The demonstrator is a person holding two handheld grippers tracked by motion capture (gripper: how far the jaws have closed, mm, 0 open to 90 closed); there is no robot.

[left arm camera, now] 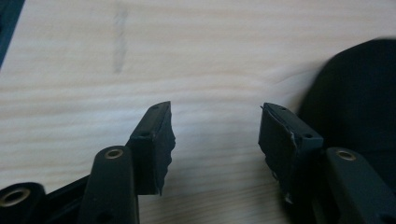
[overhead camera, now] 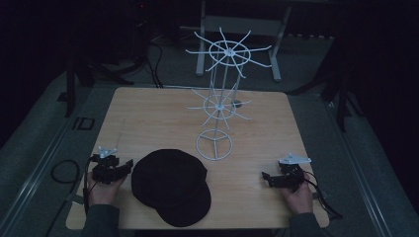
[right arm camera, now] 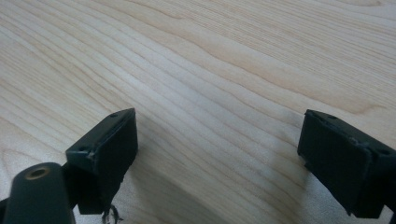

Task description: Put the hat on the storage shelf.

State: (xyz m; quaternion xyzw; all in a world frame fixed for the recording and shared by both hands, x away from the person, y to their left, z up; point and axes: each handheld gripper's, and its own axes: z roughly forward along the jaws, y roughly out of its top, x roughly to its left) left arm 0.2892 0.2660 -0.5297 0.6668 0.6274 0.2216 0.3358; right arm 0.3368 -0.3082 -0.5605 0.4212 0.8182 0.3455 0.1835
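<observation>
Left hand (overhead camera: 101, 191): came in at the near left corner of the desk, a dark sleeve behind it, gripping its tool.
Left tool (overhead camera: 129, 164): sat low over the wood just beside the cap, tips aimed toward it; in the left gripper view (left arm camera: 215, 135) the jaws stood apart with bare desk between them and nothing held.
Right hand (overhead camera: 298, 195): rested at the near right corner of the desk.
Right tool (overhead camera: 267, 177): pointed inward across the desk, well apart from the cap, a grey plate on top; in the right gripper view (right arm camera: 219, 140) the jaws were spread wide over bare wood grain, empty.
Cables: a dark cable (overhead camera: 326, 200) trailed off the right tool toward the desk's near right edge.
Cap (overhead camera: 170, 185): a black cap lay flat on the near middle of the desk, between the two tools, its brim toward the near edge; its dark edge showed at the right of the left gripper view (left arm camera: 359, 98).
Desk (overhead camera: 257, 123): light wood, rounded corners, with a faint grey smudge (left arm camera: 120, 42) on the grain ahead of the left tool.
Rack (overhead camera: 217, 106): a white wire stand stood upright behind the cap, round base ring on the desk, two tiers of spokes fanning out above it, all bare.
Beyond the desk: dark floor, black cords, and a pale metal frame (overhead camera: 237, 29) at the back.
</observation>
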